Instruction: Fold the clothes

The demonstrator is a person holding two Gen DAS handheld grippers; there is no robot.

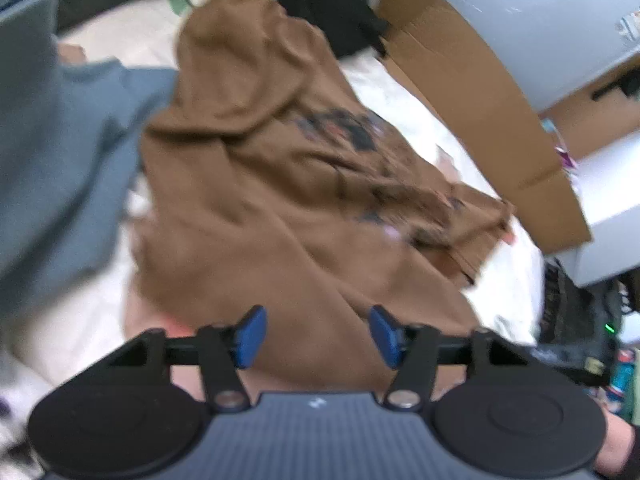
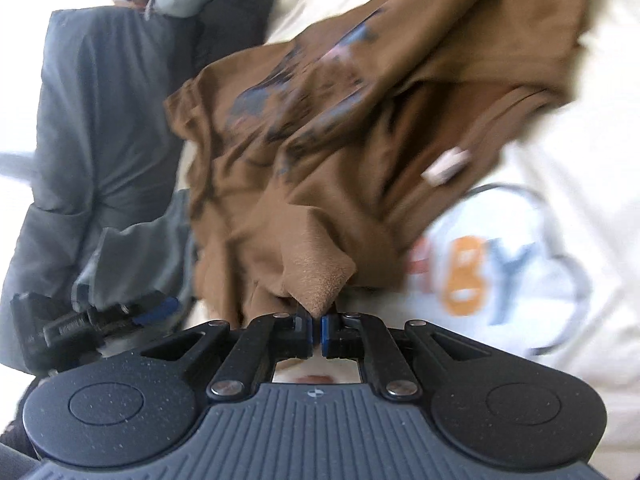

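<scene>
**Brown shirt pinched by the right gripper, left gripper wide apart**

Left wrist view: the left gripper (image 1: pixel 318 336) stands with its blue pads (image 1: pixel 251 334) spread wide and nothing between them. A crumpled brown T-shirt (image 1: pixel 280 184) with a dark printed graphic (image 1: pixel 348 128) fills the middle, lying on a white sheet (image 1: pixel 404 96). The shirt's nearest edge reaches down between the pads. A grey-blue garment (image 1: pixel 60 152) lies at 9 o'clock, touching the shirt's left side. A cardboard box flap (image 1: pixel 472 92) runs from 12 toward 3 o'clock, beside a pale grey panel (image 1: pixel 532 12). Dark fabric (image 1: pixel 320 4) sits at 12 o'clock. The picture is blurred.

Right wrist view: the right gripper (image 2: pixel 317 330) is closed on a fold of the brown T-shirt (image 2: pixel 320 152), a peak of cloth rising just above the fingertips. The shirt spreads from centre toward 1 o'clock. Under it lies a white cloth (image 2: pixel 560 184) printed with orange and blue letters (image 2: pixel 480 272) at 3 o'clock. A grey garment (image 2: pixel 92 128) lies at 9 o'clock. The left gripper (image 2: pixel 154 308) shows at 8 o'clock.
</scene>
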